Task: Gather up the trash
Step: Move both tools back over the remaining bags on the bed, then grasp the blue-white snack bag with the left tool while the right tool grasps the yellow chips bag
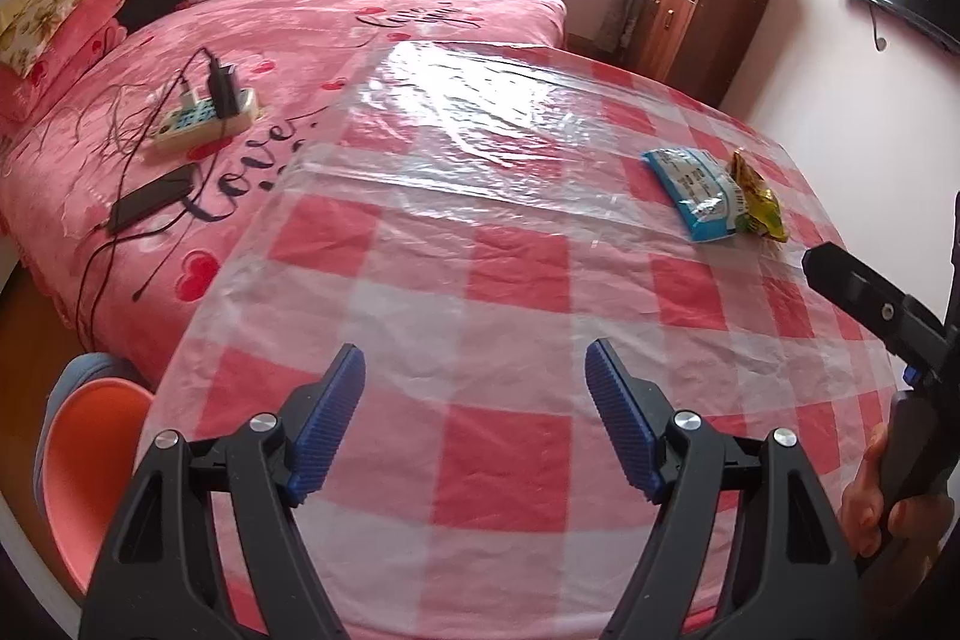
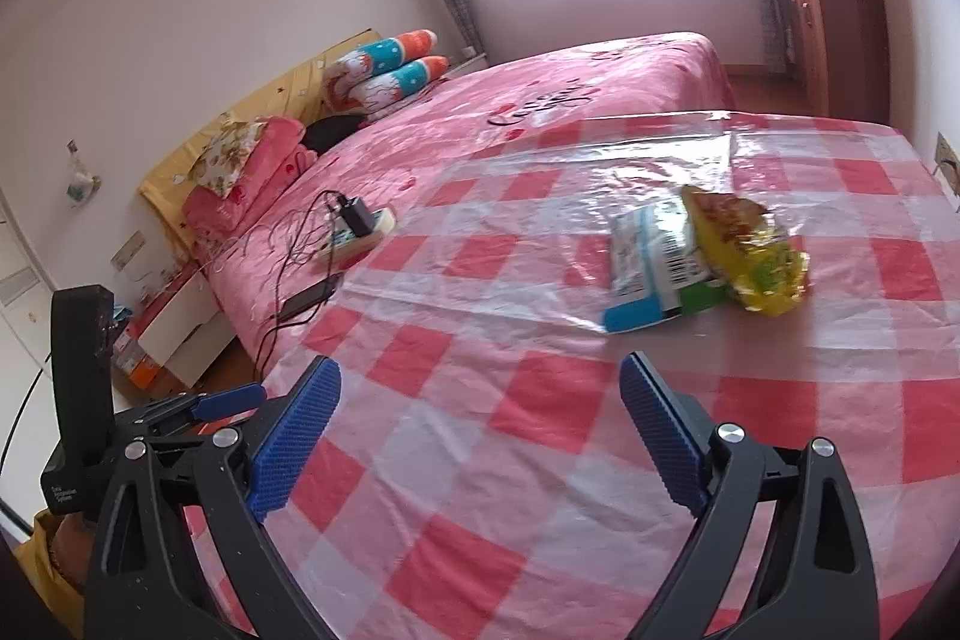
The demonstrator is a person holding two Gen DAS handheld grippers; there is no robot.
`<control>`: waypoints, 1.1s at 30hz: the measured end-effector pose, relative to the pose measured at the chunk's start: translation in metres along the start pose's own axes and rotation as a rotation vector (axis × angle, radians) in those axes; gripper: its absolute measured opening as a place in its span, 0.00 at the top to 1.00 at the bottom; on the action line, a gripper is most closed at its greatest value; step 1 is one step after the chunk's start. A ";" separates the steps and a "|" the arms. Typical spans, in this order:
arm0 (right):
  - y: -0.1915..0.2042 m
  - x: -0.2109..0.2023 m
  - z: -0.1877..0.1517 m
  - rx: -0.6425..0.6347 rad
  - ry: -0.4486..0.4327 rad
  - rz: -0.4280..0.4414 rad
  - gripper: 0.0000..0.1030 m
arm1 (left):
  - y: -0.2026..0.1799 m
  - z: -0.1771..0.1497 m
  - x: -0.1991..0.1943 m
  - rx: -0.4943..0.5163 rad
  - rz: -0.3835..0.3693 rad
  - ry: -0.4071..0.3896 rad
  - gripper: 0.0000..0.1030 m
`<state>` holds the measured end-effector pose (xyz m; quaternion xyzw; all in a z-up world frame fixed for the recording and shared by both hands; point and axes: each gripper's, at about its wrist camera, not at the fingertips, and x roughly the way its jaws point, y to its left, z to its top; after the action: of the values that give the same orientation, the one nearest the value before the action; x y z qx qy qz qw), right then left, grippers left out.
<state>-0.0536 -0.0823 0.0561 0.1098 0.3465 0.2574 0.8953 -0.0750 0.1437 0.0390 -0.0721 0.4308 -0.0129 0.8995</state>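
A blue-and-white snack wrapper [image 1: 696, 192] and a crumpled yellow wrapper [image 1: 757, 202] lie side by side, touching, on the red-checked table cover [image 1: 516, 328] at the far right. In the right wrist view the blue wrapper [image 2: 657, 268] and the yellow wrapper [image 2: 750, 253] lie ahead and slightly right. My left gripper [image 1: 474, 370] is open and empty above the table's near part. My right gripper [image 2: 480, 388] is open and empty, short of the wrappers. Part of the right gripper's body [image 1: 870, 304] shows at the left view's right edge.
A pink bed [image 1: 180, 112] adjoins the table on the left, with a power strip [image 1: 204, 118], cables and a phone [image 1: 150, 205] on it. An orange stool [image 1: 90, 466] stands by the table's left edge. A wooden cabinet [image 1: 696, 16] stands at the far wall.
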 end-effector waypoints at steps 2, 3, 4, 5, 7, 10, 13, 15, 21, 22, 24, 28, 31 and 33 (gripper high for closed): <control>-0.008 -0.001 0.001 0.008 -0.004 -0.022 0.10 | -0.007 0.003 0.003 0.012 -0.006 0.001 0.26; -0.011 -0.001 0.002 0.013 -0.005 -0.029 0.10 | -0.011 0.004 0.006 0.017 -0.011 0.002 0.26; -0.015 -0.002 0.002 0.020 -0.006 -0.036 0.10 | -0.014 0.005 0.007 0.020 -0.013 0.003 0.26; -0.019 -0.002 0.003 0.026 -0.007 -0.045 0.10 | -0.017 0.006 0.009 0.024 -0.016 0.002 0.26; -0.026 -0.004 0.004 0.032 -0.012 -0.069 0.10 | -0.024 0.010 0.014 0.034 -0.023 0.003 0.26; -0.035 -0.004 0.005 0.042 -0.013 -0.091 0.10 | -0.033 0.015 0.021 0.046 -0.031 0.005 0.26; -0.046 -0.006 0.006 0.059 -0.017 -0.110 0.10 | -0.044 0.022 0.027 0.059 -0.047 0.002 0.26; -0.054 -0.007 0.007 0.072 -0.019 -0.125 0.10 | -0.053 0.027 0.032 0.070 -0.055 -0.001 0.26; -0.079 -0.012 0.010 0.120 -0.025 -0.164 0.10 | -0.078 0.043 0.047 0.088 -0.094 -0.002 0.26; -0.084 -0.014 0.010 0.129 -0.027 -0.168 0.10 | -0.083 0.046 0.051 0.089 -0.101 0.000 0.26; -0.094 -0.017 0.011 0.148 -0.032 -0.181 0.10 | -0.091 0.052 0.059 0.090 -0.115 0.007 0.26; -0.112 -0.025 0.012 0.185 -0.044 -0.217 0.10 | -0.105 0.063 0.071 0.083 -0.152 0.019 0.26; -0.130 -0.031 0.014 0.228 -0.056 -0.234 0.10 | -0.118 0.070 0.082 0.090 -0.171 0.027 0.26; -0.139 -0.035 0.015 0.247 -0.064 -0.239 0.10 | -0.125 0.075 0.091 0.082 -0.183 0.042 0.26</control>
<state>-0.0119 -0.2184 0.0341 0.1849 0.3572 0.1008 0.9100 0.0452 0.0209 0.0323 -0.0739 0.4403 -0.1141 0.8875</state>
